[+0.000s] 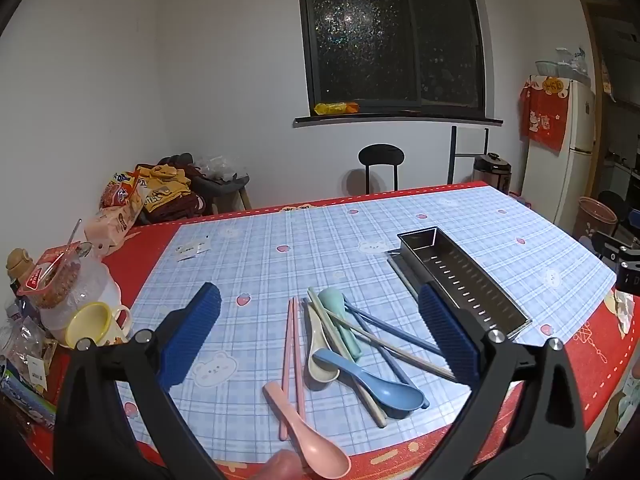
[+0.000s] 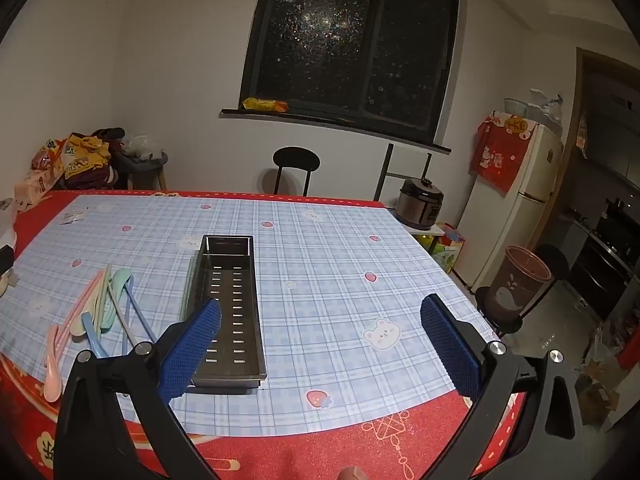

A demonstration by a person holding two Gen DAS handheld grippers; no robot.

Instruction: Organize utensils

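Below, utensil pile (image 1: 352, 356) between the wide-open, empty left hand-held gripper's (image 1: 320, 320) fingers.

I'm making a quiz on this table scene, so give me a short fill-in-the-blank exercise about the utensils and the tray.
1. The metal tray holds ____ utensils.
2. The spoon nearest the left camera is ____.
3. The pink chopsticks lie on the ____.
4. Both the left gripper and the right gripper are ____.

Missing words: no; pink; table; open

A yellow mug (image 1: 94, 324) sits among clutter; a fridge (image 2: 516, 208) stands beside a bin (image 2: 518, 284).
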